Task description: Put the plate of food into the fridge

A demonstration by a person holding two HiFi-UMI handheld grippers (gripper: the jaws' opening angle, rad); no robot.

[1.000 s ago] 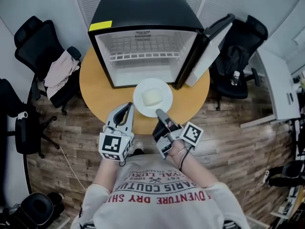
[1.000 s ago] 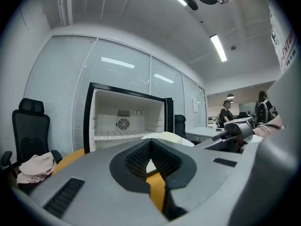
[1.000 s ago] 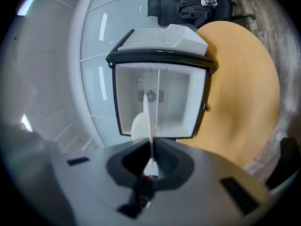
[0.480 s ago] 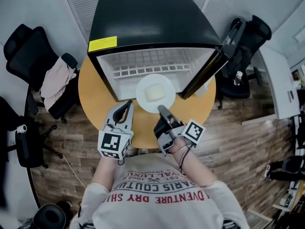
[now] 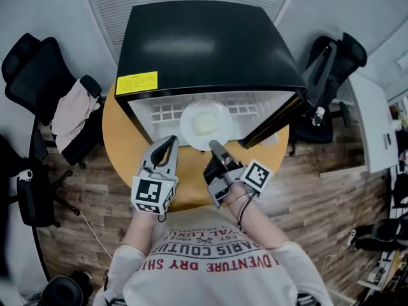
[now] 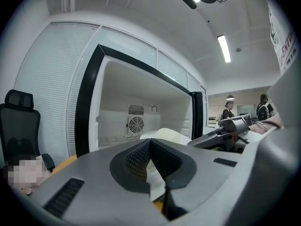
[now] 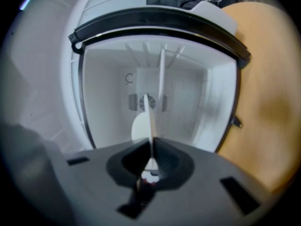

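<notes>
A white plate (image 5: 204,125) carrying a pale block of food (image 5: 206,122) hangs level in the mouth of the open black mini fridge (image 5: 204,43), over its white wire shelf (image 5: 162,112). My right gripper (image 5: 215,146) is shut on the plate's near rim. In the right gripper view the plate (image 7: 149,114) shows edge-on between the jaws, with the food (image 7: 139,127) to its left. My left gripper (image 5: 171,141) hovers to the left of the plate, shut and holding nothing. In the left gripper view the plate (image 6: 167,134) sits just ahead of the jaws.
The fridge stands on a round wooden table (image 5: 124,148), its door (image 5: 319,75) swung open to the right. Black office chairs (image 5: 38,75) stand left and right, clothes draped on the left one. A fan grille (image 6: 136,124) shows on the fridge's back wall.
The plate has travelled forward from the table in front of the fridge into its opening, carried by my right gripper. The left gripper moved forward alongside it.
</notes>
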